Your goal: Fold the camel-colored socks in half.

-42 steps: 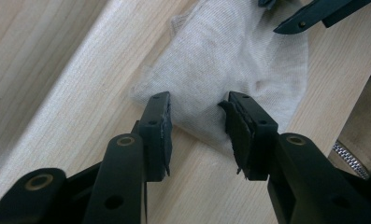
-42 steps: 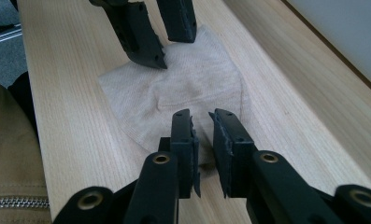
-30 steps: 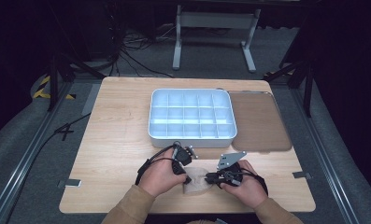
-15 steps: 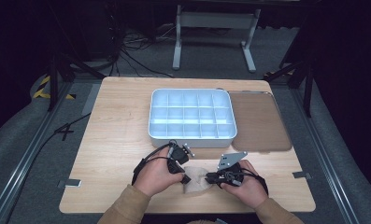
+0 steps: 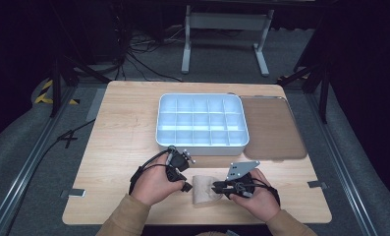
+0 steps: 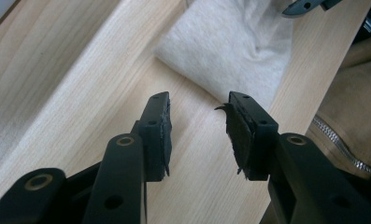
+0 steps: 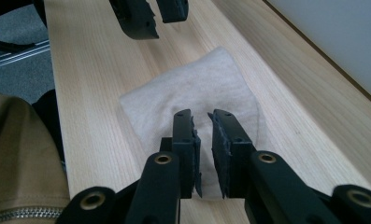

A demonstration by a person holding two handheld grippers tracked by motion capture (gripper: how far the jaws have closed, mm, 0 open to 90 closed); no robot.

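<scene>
A small beige cloth lies on the wooden table near the front edge, between the two hands. My right gripper comes at it from the right. In the right gripper view its jaws stand nearly closed, with a fold of the cloth pinched between them. The cloth puckers toward that gripper's tip. My left gripper sits just left of the cloth. Its jaws are open over bare wood, a short way from the cloth's near edge.
A white compartment tray stands mid-table behind the hands. Its brown translucent lid lies flat to the right of it. A tan sleeve is close by the right gripper. Black cables trail from both grippers.
The left hand has drifted slightly to the left. The right gripper has stayed at the cloth.
</scene>
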